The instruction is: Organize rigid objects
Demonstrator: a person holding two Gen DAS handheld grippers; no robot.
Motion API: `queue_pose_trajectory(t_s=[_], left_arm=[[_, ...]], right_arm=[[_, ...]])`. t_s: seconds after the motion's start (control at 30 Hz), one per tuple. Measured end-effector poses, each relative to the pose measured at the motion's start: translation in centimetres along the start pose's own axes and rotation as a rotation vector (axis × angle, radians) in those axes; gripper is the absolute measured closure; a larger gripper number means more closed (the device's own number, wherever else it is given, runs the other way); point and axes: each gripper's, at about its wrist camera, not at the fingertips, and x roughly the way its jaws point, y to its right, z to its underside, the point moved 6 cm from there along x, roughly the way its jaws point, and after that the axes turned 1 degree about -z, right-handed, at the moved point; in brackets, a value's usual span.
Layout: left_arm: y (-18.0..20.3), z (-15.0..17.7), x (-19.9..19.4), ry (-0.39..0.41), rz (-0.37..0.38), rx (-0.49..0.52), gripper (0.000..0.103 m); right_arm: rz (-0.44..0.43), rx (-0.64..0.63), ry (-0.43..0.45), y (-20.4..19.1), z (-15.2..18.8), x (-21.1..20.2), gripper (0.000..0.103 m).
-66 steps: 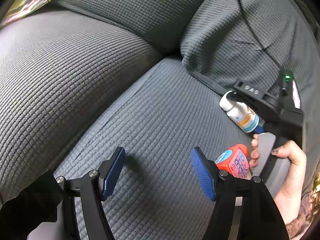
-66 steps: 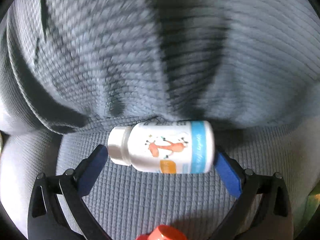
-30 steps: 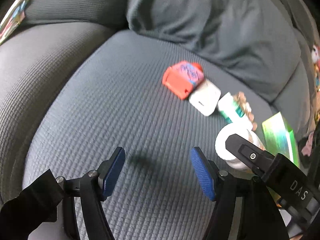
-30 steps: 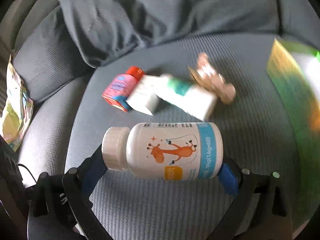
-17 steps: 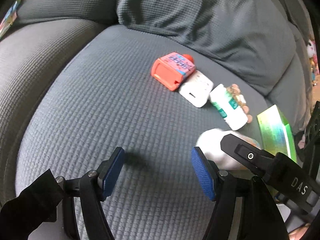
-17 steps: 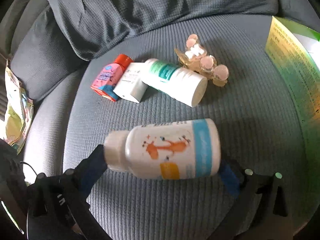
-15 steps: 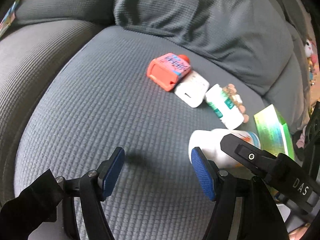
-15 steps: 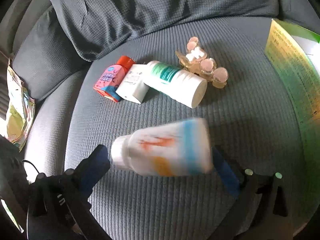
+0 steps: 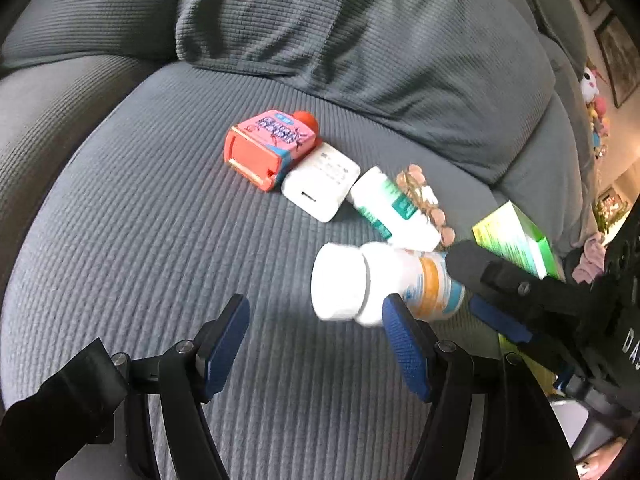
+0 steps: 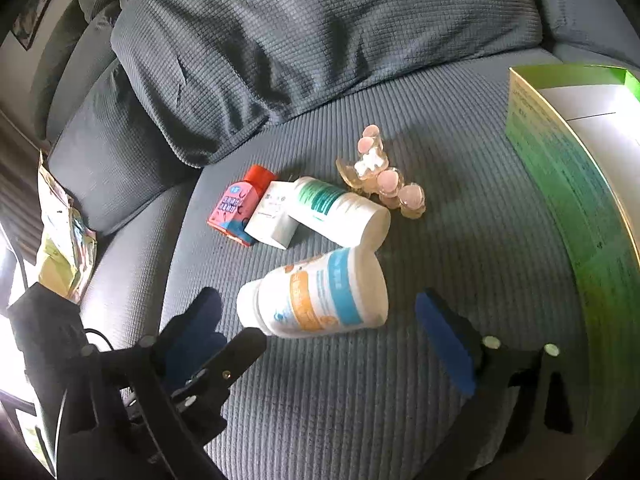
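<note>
Left tongs (image 9: 316, 342): apart with nothing between them, hovering over the near part of the sofa seat (image 9: 152, 248).
Right tongs (image 10: 336, 338): spread wide, clear of the bottle on both sides.
White bottle (image 10: 320, 294): lay on its side on the seat between the right tongs, cap toward the left, orange and blue label up; slightly blurred in the left view.
Green-label bottle (image 10: 340, 212): lay on its side just beyond the white bottle, its flat end close to it; contact could not be told.
White box (image 10: 272, 216): just left of the green-label bottle, touching it.
Pink bottle (image 10: 238, 204): red cap toward the far side, pressed against the white box's left side.
Hair clip (image 10: 384, 178): pink and clear, just right of and beyond the green-label bottle.
Green box (image 10: 568, 168): open, at the right edge of the seat.
Cushion (image 10: 312, 40): grey, at the far side behind the row.
</note>
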Motion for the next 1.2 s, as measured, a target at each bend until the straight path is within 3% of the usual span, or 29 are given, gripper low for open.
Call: queue_pose_trajectory(t_s=[0.23, 0.33, 0.63, 0.97, 1.07, 1.1, 1.13, 1.17, 1.2], left_arm=[[0.7, -0.3, 1.9, -0.037, 0.082, -0.024, 0.029], [1.3, -0.7, 2.1, -0.018, 0.094, 0.004, 0.029], [2.2, -1.5, 2.8, -0.002, 0.188, 0.046, 0.029], [3.0, -1.6, 2.1, 0.019, 0.17, 0.075, 0.032], [3.9, -1.7, 0.7, 0.062, 0.161, 0.103, 0.032], [4.6, -1.7, 0.0, 0.076, 0.186, 0.128, 0.045], [5.5, -1.5, -0.5, 0.073, 0.225, 0.141, 0.047], [6.2, -1.5, -1.1, 0.076, 0.259, 0.153, 0.052], [6.8, -1.3, -1.9, 0.09, 0.257, 0.177, 0.052]], right_arm=[[-0.038, 0.008, -0.044, 0.8, -0.6, 2.1, 0.013], [-0.059, 0.047, -0.068, 1.4, -0.9, 3.1, 0.018], [-0.104, 0.086, -0.082, 1.9, -1.5, 4.3, 0.018], [-0.113, 0.096, -0.06, 2.5, -1.4, 4.3, 0.026], [-0.122, 0.084, -0.028, 2.1, -1.5, 3.2, 0.029], [-0.122, 0.079, -0.016, 1.9, -1.7, 2.7, 0.031], [-0.126, 0.07, -0.001, 1.6, -1.9, 2.0, 0.041], [-0.164, 0.062, -0.002, 1.2, -2.0, 1.3, 0.044], [-0.227, 0.068, -0.001, 0.5, -2.1, 0.5, 0.055]])
